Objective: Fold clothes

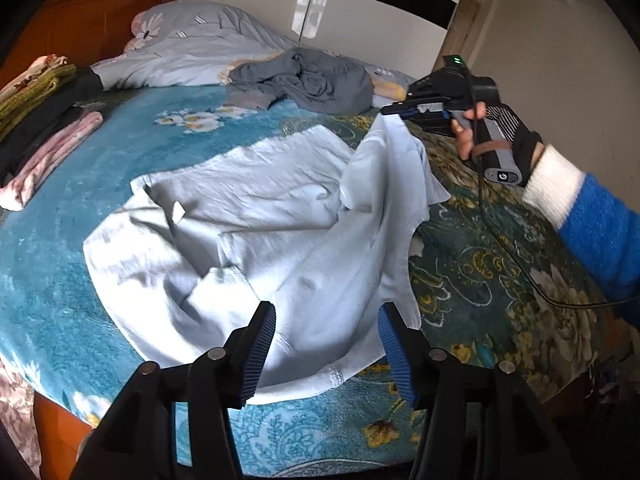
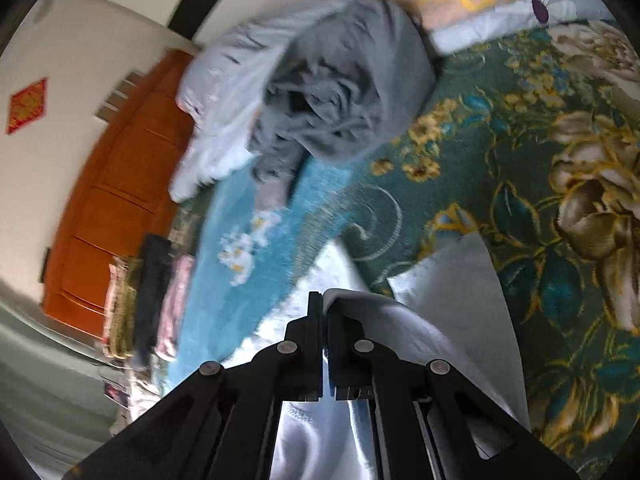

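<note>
A pale blue shirt (image 1: 248,232) lies spread and wrinkled on the bed. My left gripper (image 1: 326,344) is open just above the shirt's near hem, holding nothing. My right gripper (image 1: 390,111) is shut on the shirt's far right corner and lifts it off the bed. In the right wrist view the right gripper (image 2: 324,300) has its jaws closed on the pale blue cloth (image 2: 452,280), which drapes over the right finger.
The bed has a blue flowered blanket (image 1: 52,280) and a green flowered one (image 1: 480,264). A crumpled grey garment (image 1: 312,80) lies at the far side. Folded clothes (image 1: 44,120) are stacked at the left. A wooden headboard (image 1: 80,20) and pillows (image 1: 192,40) are behind.
</note>
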The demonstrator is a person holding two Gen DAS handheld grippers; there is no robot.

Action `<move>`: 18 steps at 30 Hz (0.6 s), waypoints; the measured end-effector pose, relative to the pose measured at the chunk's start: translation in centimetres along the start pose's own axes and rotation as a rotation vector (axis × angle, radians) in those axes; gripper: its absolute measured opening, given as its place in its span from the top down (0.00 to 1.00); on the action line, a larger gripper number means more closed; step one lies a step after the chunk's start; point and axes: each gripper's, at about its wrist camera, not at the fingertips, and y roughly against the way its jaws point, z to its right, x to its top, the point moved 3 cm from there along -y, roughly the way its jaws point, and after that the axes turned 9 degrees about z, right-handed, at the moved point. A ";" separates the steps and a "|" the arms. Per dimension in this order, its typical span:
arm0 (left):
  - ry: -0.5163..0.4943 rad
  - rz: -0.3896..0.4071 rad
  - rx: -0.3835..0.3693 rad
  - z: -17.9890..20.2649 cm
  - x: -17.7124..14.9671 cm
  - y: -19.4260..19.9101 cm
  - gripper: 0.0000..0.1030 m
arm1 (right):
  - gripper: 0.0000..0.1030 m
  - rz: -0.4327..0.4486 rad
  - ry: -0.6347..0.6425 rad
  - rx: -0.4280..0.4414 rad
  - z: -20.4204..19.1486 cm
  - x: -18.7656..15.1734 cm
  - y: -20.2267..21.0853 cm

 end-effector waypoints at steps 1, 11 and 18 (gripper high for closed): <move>-0.005 -0.008 -0.003 0.1 -0.1 -0.2 0.44 | 0.97 -0.008 -0.002 -0.007 0.3 -0.1 -0.3; -0.104 -0.104 -0.040 1.9 -2.5 -3.0 0.44 | 0.56 0.082 0.136 0.031 0.4 -0.8 6.5; -0.158 -0.160 -0.040 2.4 -4.2 -4.0 0.44 | 0.56 -0.050 0.203 0.078 1.5 -7.2 7.8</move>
